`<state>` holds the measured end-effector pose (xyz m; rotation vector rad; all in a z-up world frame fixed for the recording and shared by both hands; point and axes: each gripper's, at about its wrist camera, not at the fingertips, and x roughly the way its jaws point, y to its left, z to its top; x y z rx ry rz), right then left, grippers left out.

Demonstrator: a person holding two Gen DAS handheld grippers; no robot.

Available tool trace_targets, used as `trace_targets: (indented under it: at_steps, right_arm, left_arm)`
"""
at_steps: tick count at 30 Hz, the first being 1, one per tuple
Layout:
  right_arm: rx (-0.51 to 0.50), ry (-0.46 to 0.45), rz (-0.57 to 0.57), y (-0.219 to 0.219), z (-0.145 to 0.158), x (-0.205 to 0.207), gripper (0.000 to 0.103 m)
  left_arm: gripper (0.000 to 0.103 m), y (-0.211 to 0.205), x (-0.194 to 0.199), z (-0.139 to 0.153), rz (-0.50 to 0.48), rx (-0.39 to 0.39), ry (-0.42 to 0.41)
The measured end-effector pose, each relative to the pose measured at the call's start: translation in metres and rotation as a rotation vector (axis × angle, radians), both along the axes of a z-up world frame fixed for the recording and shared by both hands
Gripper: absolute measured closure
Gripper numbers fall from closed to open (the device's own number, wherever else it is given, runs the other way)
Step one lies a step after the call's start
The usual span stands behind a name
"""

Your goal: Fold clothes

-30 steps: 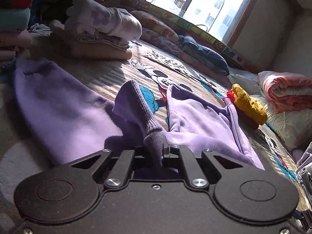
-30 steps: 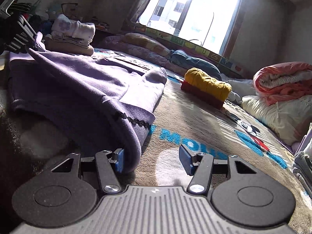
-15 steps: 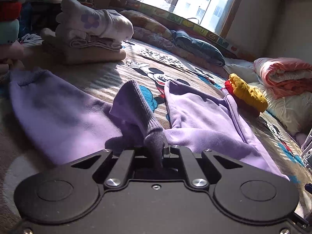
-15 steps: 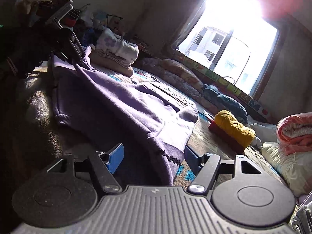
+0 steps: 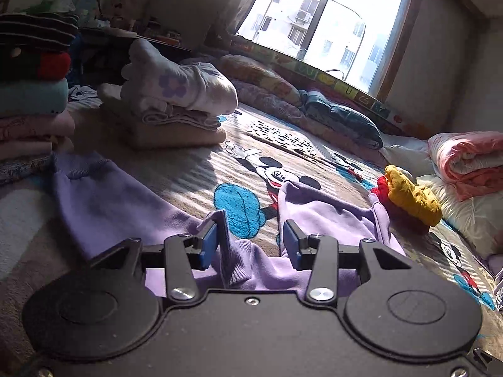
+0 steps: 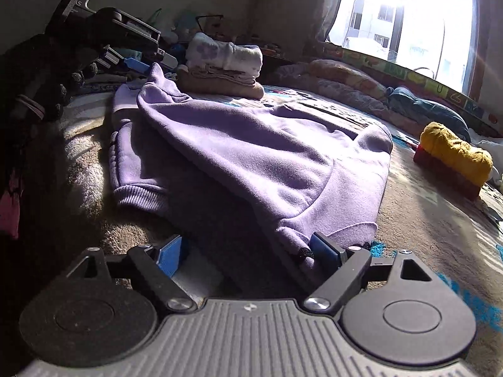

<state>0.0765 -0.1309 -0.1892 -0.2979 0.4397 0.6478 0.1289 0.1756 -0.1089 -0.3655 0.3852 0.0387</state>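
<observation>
A lilac sweatshirt [image 6: 251,144] lies spread on the cartoon-print blanket [image 5: 195,172], folded over itself. In the left wrist view my left gripper [image 5: 250,245] stands open, and the ribbed sleeve cuff [image 5: 231,260] rests loose between its blue pads [image 5: 209,245]. The sweatshirt body [image 5: 330,216] stretches away to the right of it. My right gripper [image 6: 248,251] is open too, low at the garment's near edge, with a fold of fabric lying against its right pad [image 6: 327,248]. Far left in the right wrist view, a gloved hand [image 6: 41,72] holds the left gripper [image 6: 132,59] beside the raised cuff [image 6: 155,75].
A stack of folded clothes [image 5: 176,106] sits behind the sweatshirt, and a taller pile [image 5: 31,94] stands at the left edge. A yellow and red folded bundle [image 5: 408,198] lies to the right. Rolled bedding [image 5: 468,160] and pillows line the window wall.
My left gripper has opened and let go of the ribbed cuff, which has sunk down between its fingers. The right gripper stays open and has dropped lower toward the garment's near edge.
</observation>
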Motion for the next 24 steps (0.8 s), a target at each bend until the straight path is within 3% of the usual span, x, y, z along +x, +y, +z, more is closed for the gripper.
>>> trace_targets:
  at_steps: [8, 12, 18, 24]
  right_arm:
    - [0.017, 0.014, 0.020, 0.002, 0.002, 0.001, 0.010]
    - [0.046, 0.038, 0.026, 0.000, 0.005, 0.004, 0.010]
    - [0.099, 0.090, 0.035, -0.005, 0.011, 0.009, 0.010]
    - [0.136, 0.125, 0.052, -0.006, 0.013, 0.016, 0.010]
  left_arm:
    - [0.061, -0.093, 0.048, 0.016, -0.220, 0.120, 0.016]
    - [0.061, -0.141, 0.099, 0.028, -0.290, 0.157, 0.045]
    - [0.059, -0.178, 0.209, 0.020, -0.381, 0.050, 0.166]
    - [0.060, -0.191, 0.296, -0.008, -0.391, -0.009, 0.312]
